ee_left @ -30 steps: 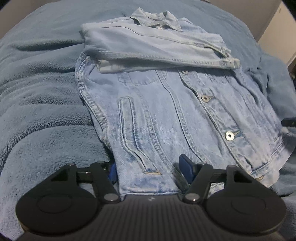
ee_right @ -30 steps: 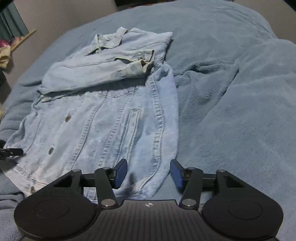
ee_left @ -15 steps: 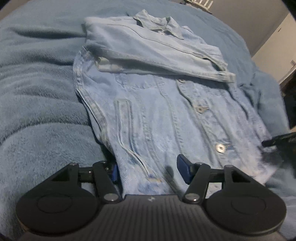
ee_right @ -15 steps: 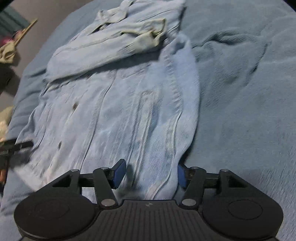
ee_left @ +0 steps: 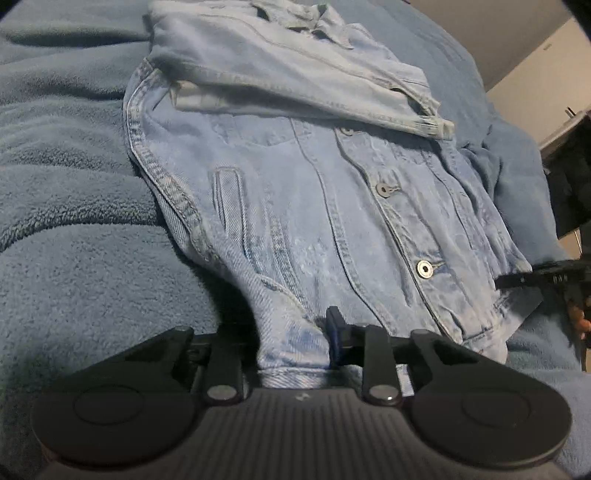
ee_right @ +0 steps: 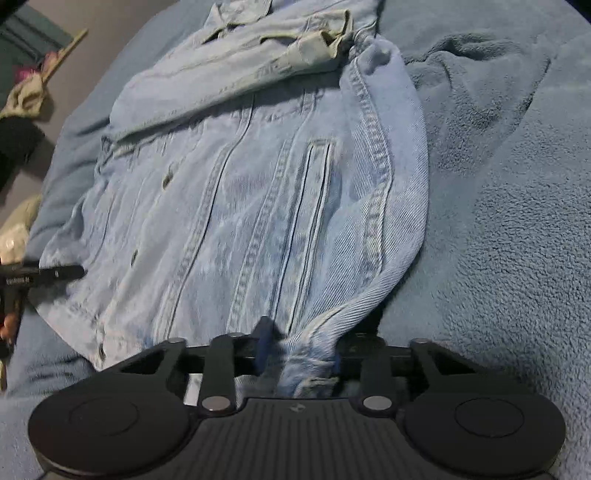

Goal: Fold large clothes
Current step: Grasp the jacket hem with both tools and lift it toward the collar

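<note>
Presently catalogued: one denim jacket (ee_left: 295, 192), light wash, lay front-up and buttoned on a blue fleece blanket (ee_left: 74, 258) that covered a bed. Collar (ee_left: 303, 14) at the far end, hem (ee_left: 291, 354) nearest both cameras.

Sleeves: folded across the chest, cuff (ee_left: 439, 127) resting on the placket side, presumably so the body formed a plain rectangle before any lengthwise fold.

Left gripper (ee_left: 291, 350): jaws closed onto the hem at the jacket's left corner, cloth bunched between them; the blue pad (ee_left: 334, 332) pressed against the denim. Fabric beside the grip was raised off the blanket, a dark hollow beneath it.

Right gripper (ee_right: 299, 350): likewise pinched onto the opposite hem corner, cloth gathered into a ridge between its fingers (ee_right: 264, 343). Side seam (ee_right: 376, 192) curled upward.

Judgement: a corner grip at each side let the hem be carried evenly toward the collar, halving the garment; the step in hand appeared to be the start of that lift.

Risk: stiff denim might drag the folded sleeves askew.

Also noted: metal buttons (ee_left: 423, 268) down the front; welt pocket (ee_right: 314, 206); pale wall (ee_left: 535, 55) beyond.
</note>
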The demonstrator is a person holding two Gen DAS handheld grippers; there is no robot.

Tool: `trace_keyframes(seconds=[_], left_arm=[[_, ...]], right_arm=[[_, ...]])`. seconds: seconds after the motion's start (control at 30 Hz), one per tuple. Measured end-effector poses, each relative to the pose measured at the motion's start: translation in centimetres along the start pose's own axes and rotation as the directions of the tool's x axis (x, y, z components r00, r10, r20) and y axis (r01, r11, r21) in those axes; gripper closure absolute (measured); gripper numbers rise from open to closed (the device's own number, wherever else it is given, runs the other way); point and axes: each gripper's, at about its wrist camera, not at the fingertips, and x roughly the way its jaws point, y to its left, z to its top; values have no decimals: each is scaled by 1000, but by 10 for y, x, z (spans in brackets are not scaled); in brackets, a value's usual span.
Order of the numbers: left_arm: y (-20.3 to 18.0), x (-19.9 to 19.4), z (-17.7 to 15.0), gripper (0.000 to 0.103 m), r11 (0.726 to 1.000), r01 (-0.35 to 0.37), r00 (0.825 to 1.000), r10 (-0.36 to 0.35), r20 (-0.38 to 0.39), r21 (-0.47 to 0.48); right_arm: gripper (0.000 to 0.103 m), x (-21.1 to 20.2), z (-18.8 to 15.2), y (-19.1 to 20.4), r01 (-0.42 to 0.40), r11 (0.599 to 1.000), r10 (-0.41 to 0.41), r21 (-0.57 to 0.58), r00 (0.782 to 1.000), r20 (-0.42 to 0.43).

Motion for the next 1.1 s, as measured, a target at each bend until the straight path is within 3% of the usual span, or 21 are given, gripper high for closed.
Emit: trace_keyframes(seconds=[0.03, 0.17, 0.27, 0.37, 0.43, 0.53, 0.73, 0.8, 0.9, 1.0, 1.1], left_arm=[[1, -3, -2, 83, 1000, 10, 1000, -10, 10, -4], [16, -15, 0, 87, 989, 111, 992, -105, 69, -100], [32, -23, 8, 90, 947, 247, 965, -219, 147, -206], [42, -29, 19, 91, 905, 335, 934, -282, 222, -263], [47, -37, 34, 91, 880, 381, 912, -306, 274, -284], [54, -48, 57, 91, 853, 423, 883, -311, 352, -307], [80, -51, 109, 91, 806, 464, 844, -275, 461, -367], [90, -43, 129, 91, 792, 470, 839, -263, 476, -390], [96, -30, 157, 91, 798, 442, 850, -228, 474, -410], [101, -14, 185, 91, 815, 398, 870, -190, 456, -420], [112, 9, 206, 91, 802, 390, 875, -169, 455, -453]], right_arm=[[82, -2, 0, -5, -21, 1000, 21, 9, 1000, 17], [84, -22, -1, -17, -116, 992, 111, 50, 990, 90], [85, -39, 8, -19, -197, 979, 185, 60, 969, 161], [85, -59, 26, -22, -283, 957, 262, 59, 936, 233], [85, -70, 44, -22, -334, 941, 306, 54, 908, 286], [86, -80, 75, -25, -426, 902, 373, 67, 849, 374], [86, -80, 136, -48, -541, 837, 412, 84, 724, 553], [86, -71, 154, -55, -560, 822, 401, 101, 695, 597], [85, -53, 181, -61, -569, 815, 380, 115, 673, 635], [85, -37, 210, -61, -543, 831, 348, 122, 679, 646], [85, -22, 232, -65, -519, 844, 320, 133, 686, 653]])
